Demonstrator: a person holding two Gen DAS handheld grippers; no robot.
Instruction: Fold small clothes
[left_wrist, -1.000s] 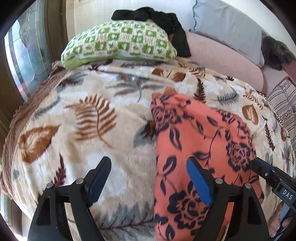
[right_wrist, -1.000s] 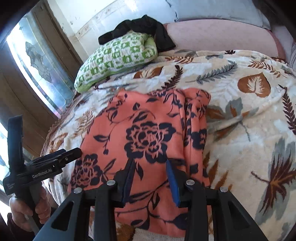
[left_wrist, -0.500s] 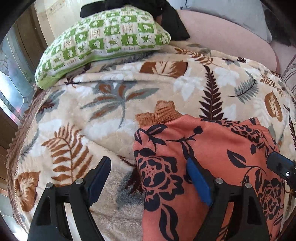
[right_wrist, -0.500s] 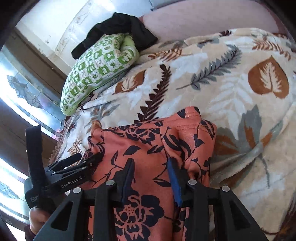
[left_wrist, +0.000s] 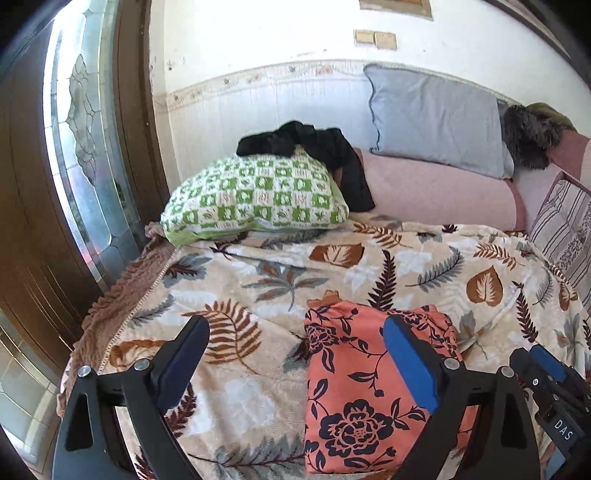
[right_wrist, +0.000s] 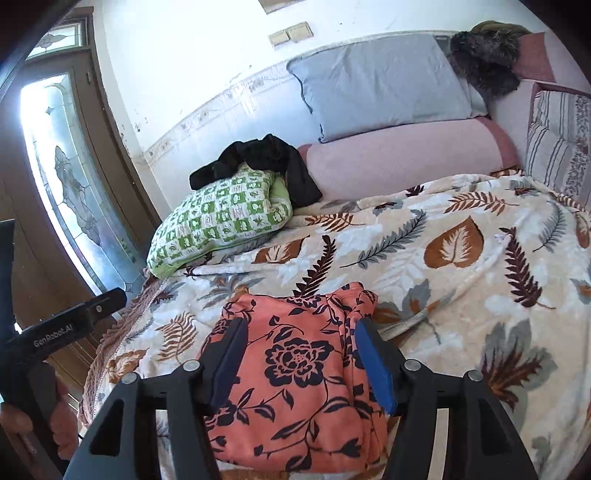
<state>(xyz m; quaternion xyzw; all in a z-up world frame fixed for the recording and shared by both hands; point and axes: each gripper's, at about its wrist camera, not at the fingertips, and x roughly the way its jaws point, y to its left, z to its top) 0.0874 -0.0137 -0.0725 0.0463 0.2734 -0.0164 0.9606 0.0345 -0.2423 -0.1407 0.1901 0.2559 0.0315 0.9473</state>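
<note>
1. Both tongs hang above the bed with nothing in them. Left gripper (left_wrist: 295, 363) has its jaws spread wide and opening further, with only blanket and the garment's left edge showing in the gap. Right gripper (right_wrist: 301, 360) has its jaws opening too, and the cloth seen between them lies flat below, not pinched.
2. Right under them, at the near edge of the bed, lies the orange floral garment (right_wrist: 295, 369), folded into a compact rectangle on the leaf-print blanket (left_wrist: 369, 258). Its far edge looks slightly bunched, with a brown ribbed cuff (left_wrist: 325, 297) peeking out at the far left corner.
3. By my reading this piece is folded and let go; what may remain is tidying that far edge or setting it aside.
4. Farther off, a black garment (left_wrist: 314, 147) lies crumpled over the green checked pillow (left_wrist: 255, 195), unfolded. Whether it belongs to the job I cannot tell.
5. Beyond sit a grey pillow (right_wrist: 380, 81) and a pink bolster (right_wrist: 399, 155) against the wall.
</note>
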